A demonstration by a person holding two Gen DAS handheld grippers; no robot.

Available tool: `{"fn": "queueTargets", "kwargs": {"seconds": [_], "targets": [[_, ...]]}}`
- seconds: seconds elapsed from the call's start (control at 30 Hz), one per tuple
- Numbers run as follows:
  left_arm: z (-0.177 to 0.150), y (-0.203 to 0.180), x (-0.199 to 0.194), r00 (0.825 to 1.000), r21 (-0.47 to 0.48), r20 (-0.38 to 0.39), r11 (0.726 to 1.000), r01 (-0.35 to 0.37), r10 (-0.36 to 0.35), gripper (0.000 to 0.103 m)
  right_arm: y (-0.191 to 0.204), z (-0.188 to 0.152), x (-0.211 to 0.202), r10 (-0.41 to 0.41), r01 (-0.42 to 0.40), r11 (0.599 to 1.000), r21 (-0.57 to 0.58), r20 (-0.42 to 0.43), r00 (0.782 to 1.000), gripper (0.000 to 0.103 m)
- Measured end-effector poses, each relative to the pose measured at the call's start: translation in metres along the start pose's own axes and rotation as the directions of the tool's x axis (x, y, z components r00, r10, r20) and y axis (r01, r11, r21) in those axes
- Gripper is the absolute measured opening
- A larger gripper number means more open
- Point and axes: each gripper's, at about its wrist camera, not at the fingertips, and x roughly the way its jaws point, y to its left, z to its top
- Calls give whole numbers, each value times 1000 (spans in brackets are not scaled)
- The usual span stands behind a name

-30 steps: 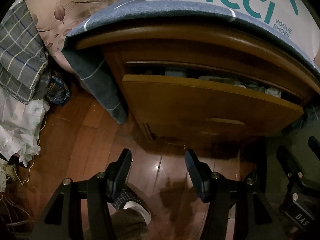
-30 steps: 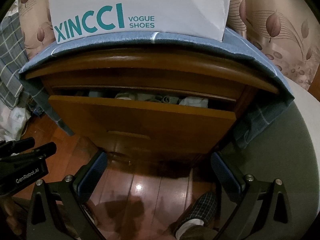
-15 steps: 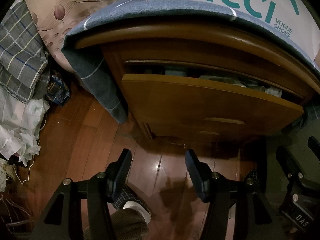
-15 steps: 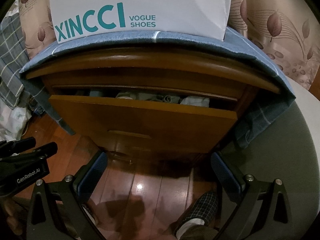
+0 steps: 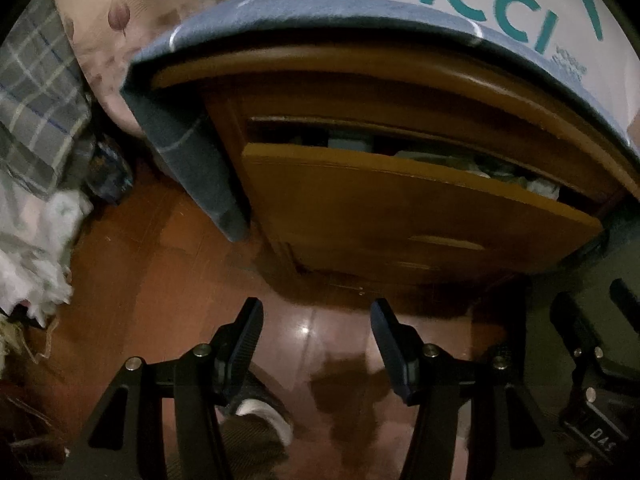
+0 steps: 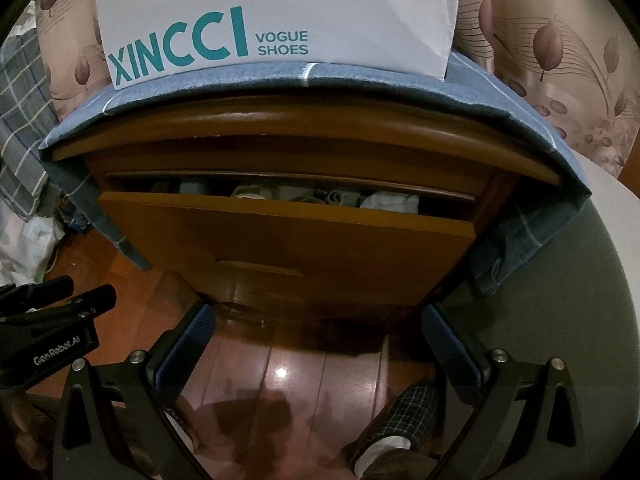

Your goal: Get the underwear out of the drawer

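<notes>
A wooden nightstand has its top drawer (image 6: 288,240) (image 5: 400,208) pulled partly out. Folded grey, green and white underwear (image 6: 332,198) (image 5: 500,172) shows in the narrow gap above the drawer front. My left gripper (image 5: 316,312) hangs open over the floor, below and in front of the drawer, with nothing between its fingers. My right gripper (image 6: 318,320) is open wider, also low in front of the drawer and empty. The left gripper's black body (image 6: 60,320) shows at the left edge of the right wrist view.
A white shoe box (image 6: 280,24) sits on a blue cloth (image 6: 360,84) over the nightstand top. Plaid and white fabrics (image 5: 36,128) pile at the left. A grey cushion (image 6: 580,300) lies at the right. The person's slippered feet (image 6: 400,424) stand on the red-brown wooden floor (image 5: 160,280).
The left wrist view has tilted slightly, so the nightstand sits a little differently in it; both grippers stay where they were with jaws unchanged.
</notes>
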Motion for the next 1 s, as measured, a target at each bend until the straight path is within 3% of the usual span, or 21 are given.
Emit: {"fn": "queueTargets", "kwargs": {"seconds": [0.13,0.2,0.33,0.47,0.57,0.63,0.77,1.0], "targets": [[2,16,7,988,-124,-40,982,142,-148,57,-4,2,-2,10,-10,1000,24,3,1000,102],[3,25,11,965,-211,-61,948,238,-256,57,-8,3,-2,17,-17,999,41,2,1000,102],[11,41,11,931,-325,-28,884,335,-363,57,-17,5,-5,31,-31,996,84,3,1000,102],[22,51,6,917,-378,47,842,384,-397,67,-31,8,-6,35,-36,989,141,6,999,102],[28,58,9,893,-426,106,791,439,-438,70,-45,11,-8,27,-29,982,186,13,1000,102],[30,67,18,869,-480,133,736,478,-477,71,-53,13,-10,15,-20,978,206,22,1000,102],[33,76,36,848,-610,138,630,480,-512,71,-71,18,-18,-36,24,970,240,48,998,102],[44,90,43,822,-695,211,510,506,-529,71,-91,19,-14,-25,15,953,301,29,999,102]]}}
